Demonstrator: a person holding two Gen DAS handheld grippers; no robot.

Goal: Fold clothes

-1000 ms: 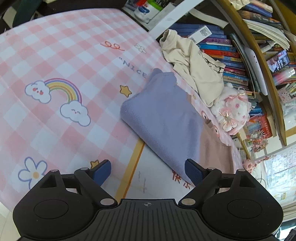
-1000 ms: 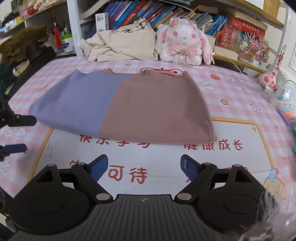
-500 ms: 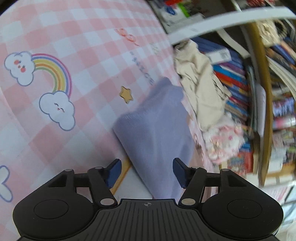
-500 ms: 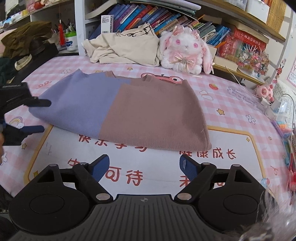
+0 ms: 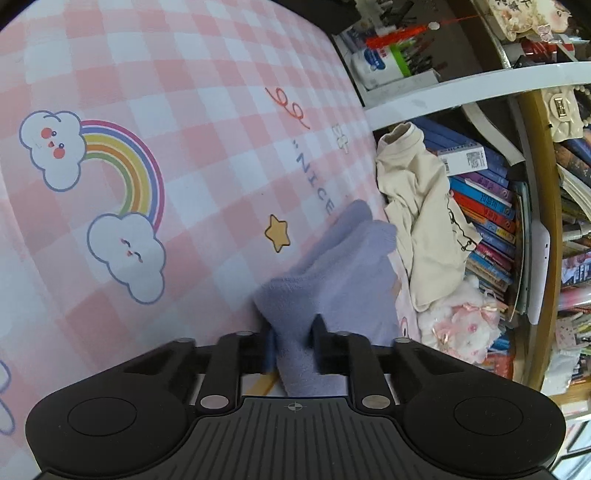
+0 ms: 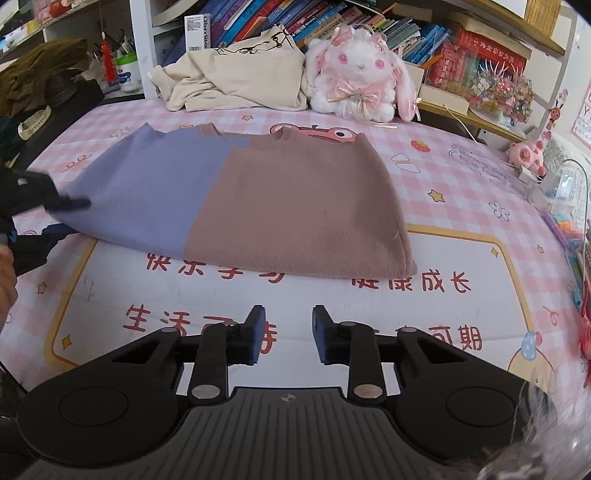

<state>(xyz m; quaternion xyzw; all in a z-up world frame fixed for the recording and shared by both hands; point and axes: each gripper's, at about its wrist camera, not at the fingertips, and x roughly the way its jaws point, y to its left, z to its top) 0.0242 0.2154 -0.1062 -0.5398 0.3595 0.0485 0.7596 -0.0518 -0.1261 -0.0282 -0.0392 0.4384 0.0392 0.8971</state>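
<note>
1. Left gripper (image 5: 291,341) is pinching the sweater's (image 6: 236,199) purple corner.
2. Right gripper (image 6: 289,334) is narrowed with nothing in it, hovering near the hem.
3. Sweater lies flat on the pink mat (image 6: 461,192).

This is a home, most likely a child's bedroom or study corner. The bench (image 6: 461,206) ahead of the right gripper (image 6: 289,334) wears a pink checked cover printed with rainbows, clouds, stars and red Chinese characters. Beyond it, farthest from that gripper, crowded bookshelves (image 6: 388,26) hold rows of colourful books, and a white plush rabbit (image 6: 360,79) with pink bows sits against them beside a heap of cream clothing (image 6: 236,79). A small pink toy figure (image 6: 526,155) stands off to the gripper's right. To its left, a shelf holds what may be a pot of pens (image 6: 125,72), though the view there is dim.
</note>
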